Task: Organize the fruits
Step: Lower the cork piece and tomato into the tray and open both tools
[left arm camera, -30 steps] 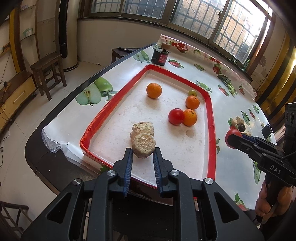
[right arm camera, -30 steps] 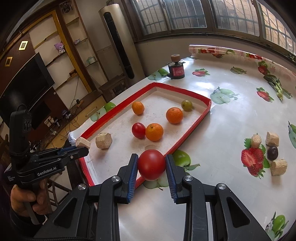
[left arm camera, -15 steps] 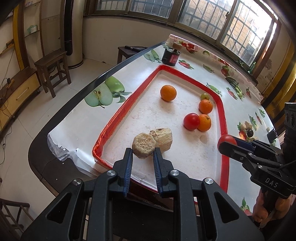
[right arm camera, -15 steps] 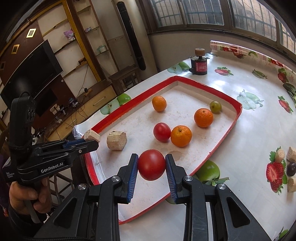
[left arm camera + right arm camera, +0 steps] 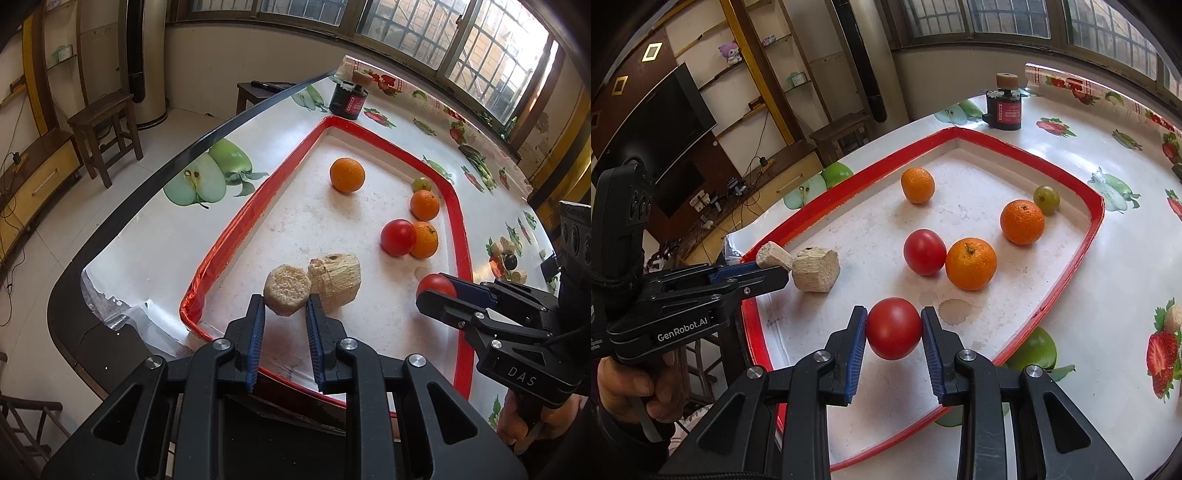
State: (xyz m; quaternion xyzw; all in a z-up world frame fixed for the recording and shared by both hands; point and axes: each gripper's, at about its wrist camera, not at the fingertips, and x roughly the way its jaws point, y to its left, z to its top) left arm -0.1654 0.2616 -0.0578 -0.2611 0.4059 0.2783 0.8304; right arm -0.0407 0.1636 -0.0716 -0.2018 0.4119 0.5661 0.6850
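Left wrist view: the left gripper (image 5: 284, 314) sits at lower centre, its fingers (image 5: 256, 332) closed on a tan chunk (image 5: 287, 293) held over the near end of the red-rimmed tray (image 5: 236, 240). A second, ribbed chunk (image 5: 338, 280) lies on the tray floor just right of the held one, touching it in the frame. Further up the tray sit an orange (image 5: 347, 174), a small green grape (image 5: 421, 183) by the right rim, another orange (image 5: 424, 205) below it, and a tomato (image 5: 398, 237) touching a third orange (image 5: 425, 239). At right of the frame the right gripper (image 5: 436, 291) reaches over the tray with a red tomato at its tip. A dark jar (image 5: 349, 99) stands on the bench (image 5: 155, 236) beyond the tray's far corner. Right wrist view: the right gripper (image 5: 894, 330) at lower centre has its fingers (image 5: 857, 347) pressed on both sides of a held tomato (image 5: 893, 328), above the tray's near part. At left the left gripper (image 5: 772, 267) holds its chunk beside the ribbed chunk (image 5: 815, 269). More tan pieces lie on the bench at the right edge, well apart from the tray.
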